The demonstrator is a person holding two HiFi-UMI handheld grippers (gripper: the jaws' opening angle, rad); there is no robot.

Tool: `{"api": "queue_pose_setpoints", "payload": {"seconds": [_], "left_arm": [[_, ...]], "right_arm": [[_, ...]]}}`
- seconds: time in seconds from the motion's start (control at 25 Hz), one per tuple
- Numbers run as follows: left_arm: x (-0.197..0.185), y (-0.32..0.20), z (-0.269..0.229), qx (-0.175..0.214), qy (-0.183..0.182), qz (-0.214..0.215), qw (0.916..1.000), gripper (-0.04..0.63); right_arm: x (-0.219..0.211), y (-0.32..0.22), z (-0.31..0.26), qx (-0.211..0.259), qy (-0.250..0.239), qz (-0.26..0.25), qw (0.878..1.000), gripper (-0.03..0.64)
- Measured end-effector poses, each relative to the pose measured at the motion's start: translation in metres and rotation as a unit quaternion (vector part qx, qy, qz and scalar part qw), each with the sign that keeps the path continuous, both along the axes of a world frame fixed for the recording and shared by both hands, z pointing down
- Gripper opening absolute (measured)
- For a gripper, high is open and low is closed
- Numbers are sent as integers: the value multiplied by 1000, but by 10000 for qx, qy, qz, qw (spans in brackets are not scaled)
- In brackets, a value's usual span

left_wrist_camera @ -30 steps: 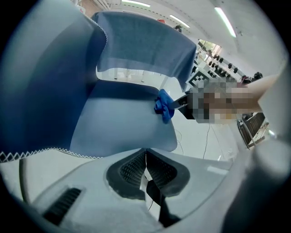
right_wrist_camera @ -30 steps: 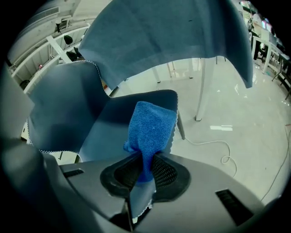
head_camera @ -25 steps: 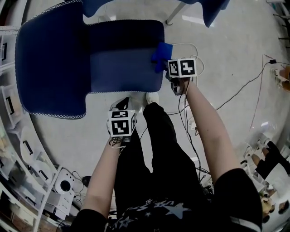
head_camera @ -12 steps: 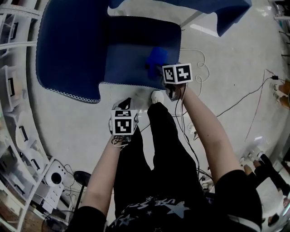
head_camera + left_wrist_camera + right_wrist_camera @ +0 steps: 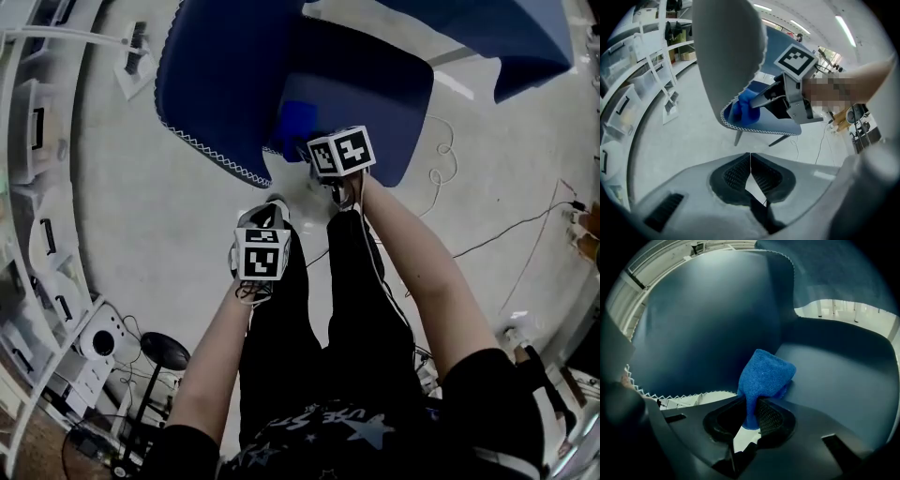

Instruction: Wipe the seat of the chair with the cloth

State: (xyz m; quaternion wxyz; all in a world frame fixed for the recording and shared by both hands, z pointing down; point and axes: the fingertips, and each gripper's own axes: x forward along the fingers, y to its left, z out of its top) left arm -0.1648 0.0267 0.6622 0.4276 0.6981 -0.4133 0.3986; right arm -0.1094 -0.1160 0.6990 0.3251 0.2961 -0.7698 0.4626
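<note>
Fuzzy terry cloth (image 5: 765,373), smooth matt seat (image 5: 843,376)

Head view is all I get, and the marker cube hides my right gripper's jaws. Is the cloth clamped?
Observer: Yes. The right gripper view shows the right gripper with its jaws shut on the blue cloth, which bunches out ahead of them.
Operator: Is it on the seat?
Observer: It lies against the chair seat, close to the stitched edge.
Operator: And my left gripper?
Observer: The left gripper has its jaws together with nothing between them, apart from the chair seat.
</note>
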Motion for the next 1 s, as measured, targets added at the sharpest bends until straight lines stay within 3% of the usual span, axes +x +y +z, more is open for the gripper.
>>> {"api": "queue_pose_setpoints", "payload": {"seconds": [0.24,0.48,0.72,1.0], "left_arm": [[-51,-3,3,14,-32,-134,9999,20],[-77,-8,5,56,-24,7,10000,21],[-67,-2,8,35,-33,422,9991,20],[-21,3,7,-1,-18,579,9983,20]], "right_arm": [[-31,2,26,-122,371,154,9991,55],[-16,9,34,-138,749,748,9943,57],[20,25,34,-172,949,1154,9886,57],[83,48,36,-263,1023,1338,9854,55]]}}
